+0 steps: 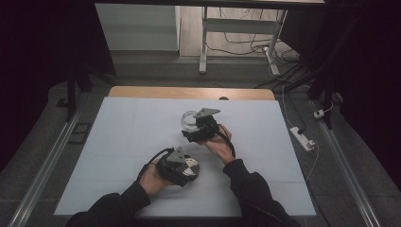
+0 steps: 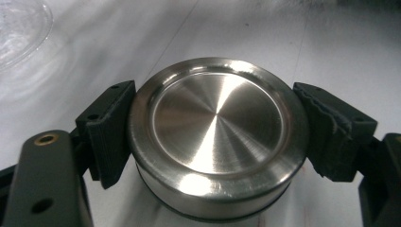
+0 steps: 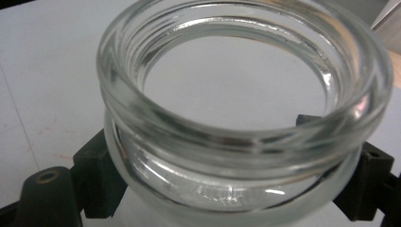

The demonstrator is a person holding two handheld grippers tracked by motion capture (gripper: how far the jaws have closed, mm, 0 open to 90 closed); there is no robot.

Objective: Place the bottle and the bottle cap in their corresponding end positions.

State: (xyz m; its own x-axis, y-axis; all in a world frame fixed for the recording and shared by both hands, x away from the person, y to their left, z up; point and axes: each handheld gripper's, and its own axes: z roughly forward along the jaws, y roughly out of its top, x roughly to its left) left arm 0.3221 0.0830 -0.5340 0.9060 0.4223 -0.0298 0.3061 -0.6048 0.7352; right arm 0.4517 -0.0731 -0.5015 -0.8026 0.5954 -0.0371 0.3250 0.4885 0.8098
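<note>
Currently we hold one gripper in each hand above a white table [image 1: 123,142]. Our left gripper [image 1: 182,168] sits near the front of the table, and its jaws pinch a round steel lid [image 2: 217,137] by the rim, one pad on each side. In the left gripper view the lid faces up, showing a brushed top with a raised edge, and a dark band shows under its lower edge. Part of a clear glass object lies at the upper left corner of that view.

Our right gripper [image 1: 196,130] sits farther back, near the middle of the table. Its jaws clamp a clear glass jar [image 3: 236,113] just below the thick rim, with one pad on either side of the wall. The jar mouth is open and empty, and the white surface shows through it. The lid and the jar stand apart.
</note>
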